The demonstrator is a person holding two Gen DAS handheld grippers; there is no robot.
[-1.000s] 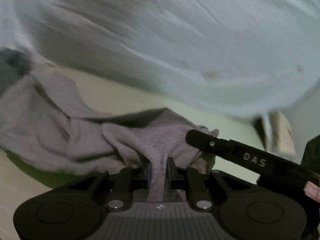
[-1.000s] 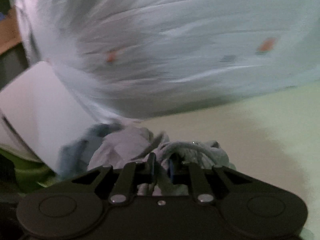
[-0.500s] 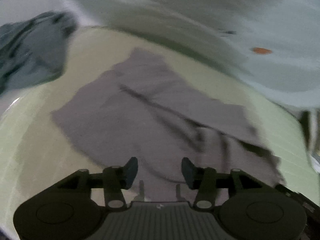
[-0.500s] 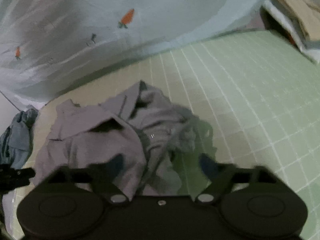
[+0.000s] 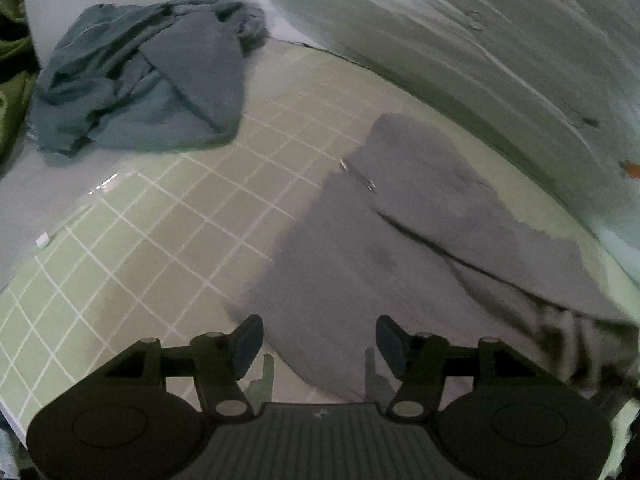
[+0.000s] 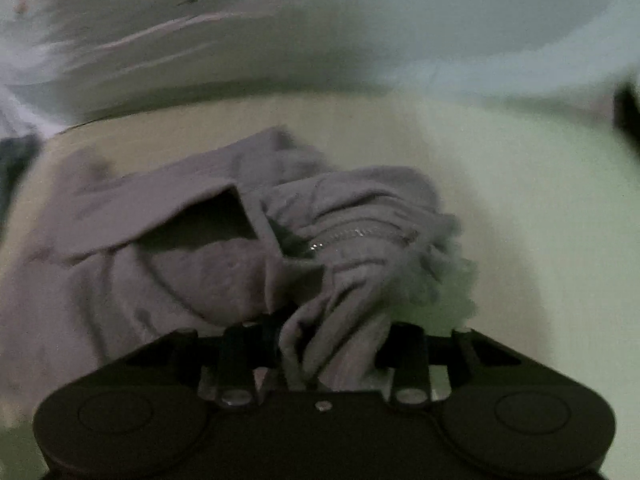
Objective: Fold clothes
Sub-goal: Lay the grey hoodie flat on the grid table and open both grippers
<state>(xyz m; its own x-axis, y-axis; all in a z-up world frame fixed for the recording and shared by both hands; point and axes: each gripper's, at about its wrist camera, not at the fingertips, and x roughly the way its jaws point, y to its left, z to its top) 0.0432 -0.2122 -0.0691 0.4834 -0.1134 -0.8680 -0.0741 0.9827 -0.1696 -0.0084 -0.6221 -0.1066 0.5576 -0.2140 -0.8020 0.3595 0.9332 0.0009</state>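
Only the left wrist view shows the blue garment [image 5: 136, 76] at the counter's [image 5: 168, 216] far edge. The left gripper [image 5: 316, 344] jaws are opening, empty, above the grey zip garment [image 5: 384, 248]. The right gripper [image 6: 328, 344] jaws are closing around its bunched fold [image 6: 336, 336].

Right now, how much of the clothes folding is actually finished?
Very little. The grey zip-up garment is laid out on the green grid mat, still bunched at one end. The right gripper is closing on that bunched cloth; the left gripper is opening, empty, above it. The blue-grey garment lies crumpled, untouched.
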